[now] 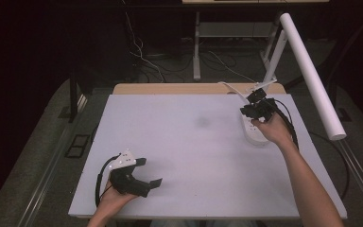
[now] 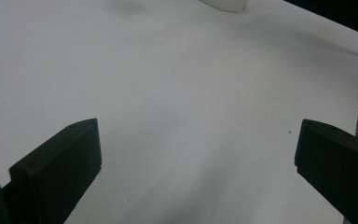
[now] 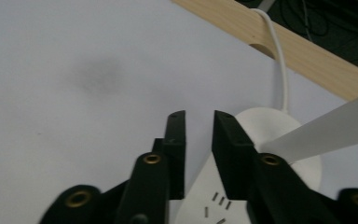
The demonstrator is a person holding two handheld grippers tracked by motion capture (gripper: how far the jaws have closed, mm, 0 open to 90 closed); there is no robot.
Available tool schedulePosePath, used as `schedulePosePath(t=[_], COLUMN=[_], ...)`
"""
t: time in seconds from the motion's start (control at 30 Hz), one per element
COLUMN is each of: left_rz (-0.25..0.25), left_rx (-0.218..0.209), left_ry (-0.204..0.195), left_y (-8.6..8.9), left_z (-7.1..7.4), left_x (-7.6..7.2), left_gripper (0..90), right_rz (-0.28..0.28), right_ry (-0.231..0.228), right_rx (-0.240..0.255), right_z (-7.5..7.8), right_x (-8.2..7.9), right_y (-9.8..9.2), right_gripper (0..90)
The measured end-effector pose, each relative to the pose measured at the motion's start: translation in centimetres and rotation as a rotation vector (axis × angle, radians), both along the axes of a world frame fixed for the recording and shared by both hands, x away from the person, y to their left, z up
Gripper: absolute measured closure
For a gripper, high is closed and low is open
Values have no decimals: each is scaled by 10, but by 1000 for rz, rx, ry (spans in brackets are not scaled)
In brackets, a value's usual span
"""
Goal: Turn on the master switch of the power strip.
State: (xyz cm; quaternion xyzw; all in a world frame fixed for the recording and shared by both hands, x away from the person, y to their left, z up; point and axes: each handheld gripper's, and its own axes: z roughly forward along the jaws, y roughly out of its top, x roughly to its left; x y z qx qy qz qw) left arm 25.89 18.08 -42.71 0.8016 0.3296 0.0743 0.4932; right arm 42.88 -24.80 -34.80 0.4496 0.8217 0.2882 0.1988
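Observation:
A white power strip lies at the far right of the white tabletop. My right gripper hovers just over its far end. In the right gripper view its jaws stand a little apart with nothing between them, and the strip's slotted face lies beneath, its white cord running off through a notch in the wooden edge. My left gripper rests near the front left of the table, its jaws wide open over bare surface.
A white desk lamp with a long tube head reaches over the table's right side, and its thin arm crosses just right of my right jaws. A faint grey smudge marks the board. Cables lie on the floor behind.

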Motion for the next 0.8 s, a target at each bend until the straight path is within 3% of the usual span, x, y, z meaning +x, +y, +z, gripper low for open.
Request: schedulePosePath(t=[0.3,0.57,0.8], left_rz=[0,1,-2], left_rx=[-1,1,5], left_ry=[3,5,3], left_y=[-1,-1,-2], left_z=[0,-1,-1], left_x=[0,1,0], left_gripper=[0,0,0], right_rz=[32,70,75], right_ry=[-7,-13,-15], right_rx=[85,178,239], right_z=[-3,-2,-8], right_x=[-25,-54,-81], right_y=[-7,-17,-20], right_gripper=[353,0,1])
